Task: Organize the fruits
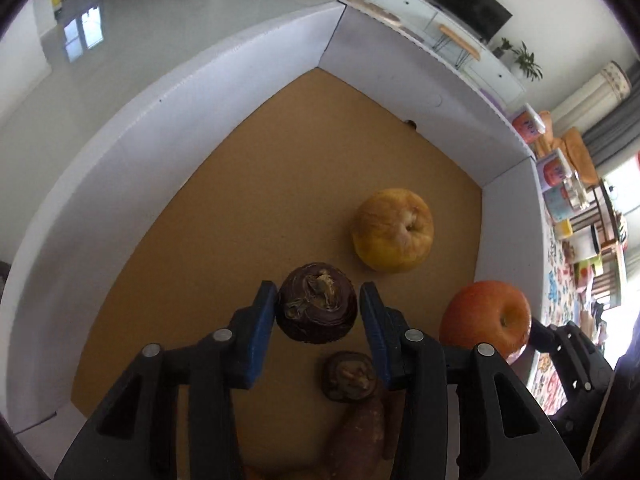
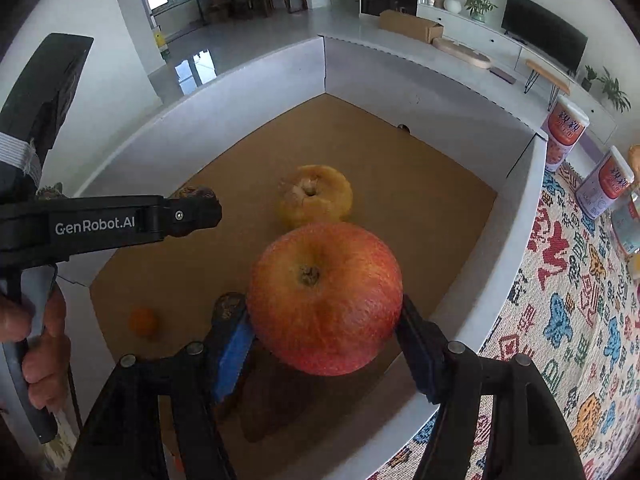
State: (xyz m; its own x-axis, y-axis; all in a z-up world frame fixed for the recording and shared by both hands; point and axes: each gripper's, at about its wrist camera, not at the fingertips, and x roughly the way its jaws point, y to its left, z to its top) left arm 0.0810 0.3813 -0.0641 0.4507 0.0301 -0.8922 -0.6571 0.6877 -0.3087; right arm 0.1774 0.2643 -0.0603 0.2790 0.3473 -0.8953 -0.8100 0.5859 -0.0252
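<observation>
Yellow apple [image 1: 393, 230] already in box [image 1: 120, 152]. Left gripper [image 1: 318, 312] jaws grasping dark fruit [image 1: 317, 304], right gripper [image 2: 326, 320] jaws grasping red apple [image 2: 325, 298], both above box, unplaced.

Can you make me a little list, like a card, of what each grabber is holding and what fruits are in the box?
left gripper: closed on a dark brown round corm
right gripper: closed on a big red apple, held above the box
box: white-walled cardboard box with a brown floor
lying in box: wrinkled yellow apple, small orange fruit, reddish sweet potato, second small brown corm
</observation>
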